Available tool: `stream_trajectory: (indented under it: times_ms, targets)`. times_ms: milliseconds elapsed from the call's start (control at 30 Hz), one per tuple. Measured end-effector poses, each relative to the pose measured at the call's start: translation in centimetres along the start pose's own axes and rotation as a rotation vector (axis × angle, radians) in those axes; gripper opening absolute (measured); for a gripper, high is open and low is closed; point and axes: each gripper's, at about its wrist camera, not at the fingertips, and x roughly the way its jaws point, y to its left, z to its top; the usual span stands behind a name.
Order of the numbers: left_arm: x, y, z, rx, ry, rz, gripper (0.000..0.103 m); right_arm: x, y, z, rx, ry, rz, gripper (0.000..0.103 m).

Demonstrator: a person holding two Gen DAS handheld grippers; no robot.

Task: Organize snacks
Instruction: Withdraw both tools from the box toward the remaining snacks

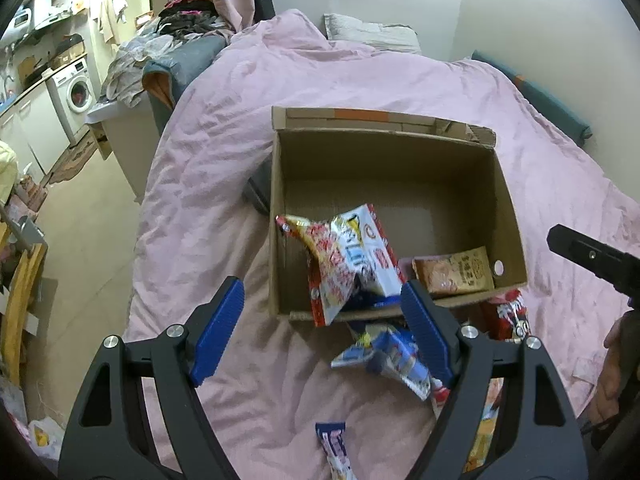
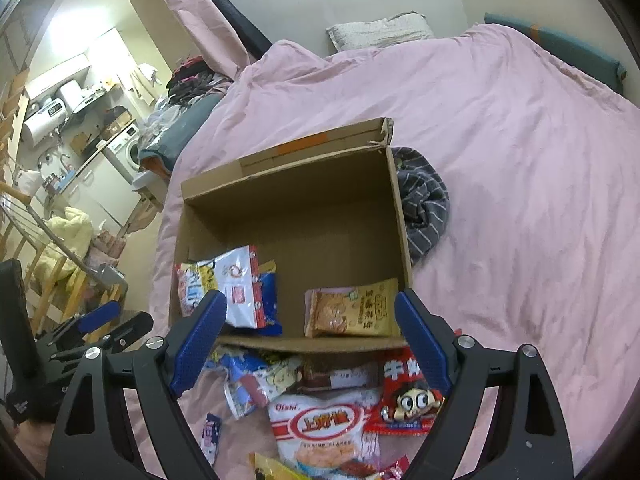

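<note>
**A:** Left wrist view first. What am I looking at?

**B:** My left gripper [image 1: 322, 318] has its blue pads apart with nothing clamped between them. At twelve o'clock the cardboard box [image 1: 400, 184] sits open-topped on the pink duvet [image 1: 224, 152], I'd say so packets can be dropped straight in. A red-and-white snack bag [image 1: 348, 260] leans on the near wall, half over the rim; a tan biscuit packet [image 1: 454, 272] lies flat inside at one o'clock.

**A:** And the right wrist view?

**B:** My right gripper [image 2: 310, 322] is spread wide too, empty. The remaining snacks are heaped just before the box at six o'clock: an Oishi shrimp flakes bag [image 2: 320, 424] and a red cartoon packet [image 2: 408, 400], close enough to lift over the wall.
</note>
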Motion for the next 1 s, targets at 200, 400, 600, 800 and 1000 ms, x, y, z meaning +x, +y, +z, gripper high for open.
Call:
stream_trajectory:
  times_ms: [200, 400, 600, 800, 1000]
  targets:
    - [-0.8, 1.2, -1.6, -0.091, 0.040, -0.061, 0.078, -1.1, 0.0, -1.8, 0.009, 0.020, -0.002, 0.089]
    - [-1.7, 1.6, -3.2, -0.096, 0.057, -0.055, 0.078, -2.0, -0.9, -3.3, 0.049, 0.036, -0.008, 0.089]
    - [-1.2, 1.9, -5.1, -0.105, 0.109, -0.030, 0.078, -2.2, -1.9, -4.7, 0.083, 0.065, -0.013, 0.089]
    - [-0.5, 1.8, -6.0, -0.103, 0.148, -0.039, 0.078, -1.8, -4.2, -5.9, 0.149, 0.116, -0.020, 0.089]
    - [1.2, 0.7, -6.8, -0.096, 0.245, -0.078, 0.078, -1.5, -6.8, -6.5, 0.244, 0.160, -0.057, 0.089]
